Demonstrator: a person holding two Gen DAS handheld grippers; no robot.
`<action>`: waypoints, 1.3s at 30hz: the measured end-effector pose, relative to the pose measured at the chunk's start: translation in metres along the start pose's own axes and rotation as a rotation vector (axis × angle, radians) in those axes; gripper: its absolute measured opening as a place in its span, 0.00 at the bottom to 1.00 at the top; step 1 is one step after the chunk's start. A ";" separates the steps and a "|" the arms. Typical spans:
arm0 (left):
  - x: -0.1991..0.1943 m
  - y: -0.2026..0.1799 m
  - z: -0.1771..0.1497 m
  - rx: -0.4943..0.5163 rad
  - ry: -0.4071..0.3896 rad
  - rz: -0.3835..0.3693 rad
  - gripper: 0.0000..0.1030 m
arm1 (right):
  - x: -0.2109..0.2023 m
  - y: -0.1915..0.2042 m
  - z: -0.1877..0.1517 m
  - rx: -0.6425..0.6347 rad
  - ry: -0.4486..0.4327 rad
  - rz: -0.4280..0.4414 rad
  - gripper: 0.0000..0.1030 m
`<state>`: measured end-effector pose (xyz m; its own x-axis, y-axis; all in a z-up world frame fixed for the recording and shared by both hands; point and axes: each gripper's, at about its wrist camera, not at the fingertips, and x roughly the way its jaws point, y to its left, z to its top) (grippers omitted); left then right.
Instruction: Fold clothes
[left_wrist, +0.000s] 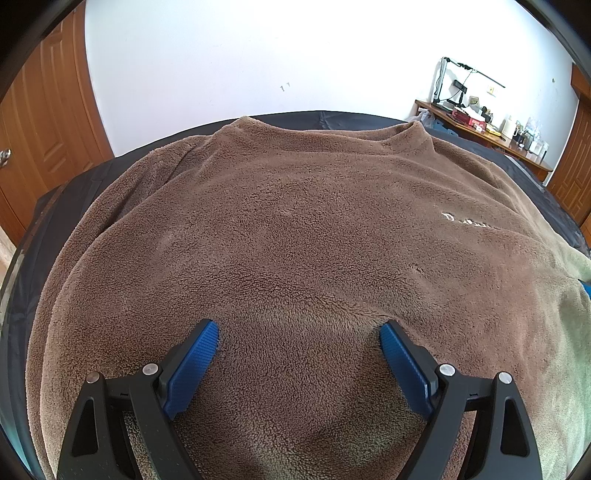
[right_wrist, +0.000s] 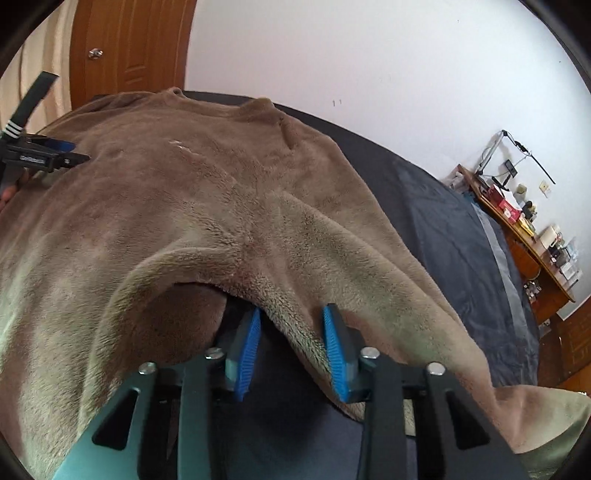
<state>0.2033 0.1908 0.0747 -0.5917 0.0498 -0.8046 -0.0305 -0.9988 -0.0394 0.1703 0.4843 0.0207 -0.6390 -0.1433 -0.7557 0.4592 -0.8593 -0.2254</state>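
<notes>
A brown fleece sweater (left_wrist: 303, 206) lies spread on a dark bed cover (left_wrist: 81, 177), collar at the far side. My left gripper (left_wrist: 299, 328) is open, its blue pads resting on the fleece near the hem, holding nothing. In the right wrist view the same sweater (right_wrist: 192, 192) is lifted at its hem edge. My right gripper (right_wrist: 291, 314) has its jaws partly closed around a fold of that hem, the fabric lying between the blue fingers (right_wrist: 334, 343). The left gripper also shows in the right wrist view (right_wrist: 55, 155), at the far left over the sweater.
The dark bed cover (right_wrist: 454, 236) extends to the right of the sweater. A wooden desk (right_wrist: 524, 236) with boxes and a lamp stands along the white wall at right. A wooden door (left_wrist: 40, 133) is at the left.
</notes>
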 end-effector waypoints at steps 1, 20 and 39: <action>0.000 0.000 0.000 -0.001 0.000 -0.002 0.88 | 0.002 -0.003 0.002 0.011 0.004 -0.029 0.10; -0.010 -0.027 -0.011 0.111 0.007 -0.098 0.89 | 0.015 -0.045 0.002 0.147 0.054 -0.178 0.19; -0.010 -0.027 -0.012 0.114 0.005 -0.103 0.89 | 0.005 -0.018 0.046 0.269 0.061 0.100 0.47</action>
<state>0.2196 0.2168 0.0765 -0.5764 0.1513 -0.8031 -0.1824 -0.9817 -0.0540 0.1300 0.4768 0.0494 -0.5568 -0.2110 -0.8034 0.3330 -0.9428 0.0168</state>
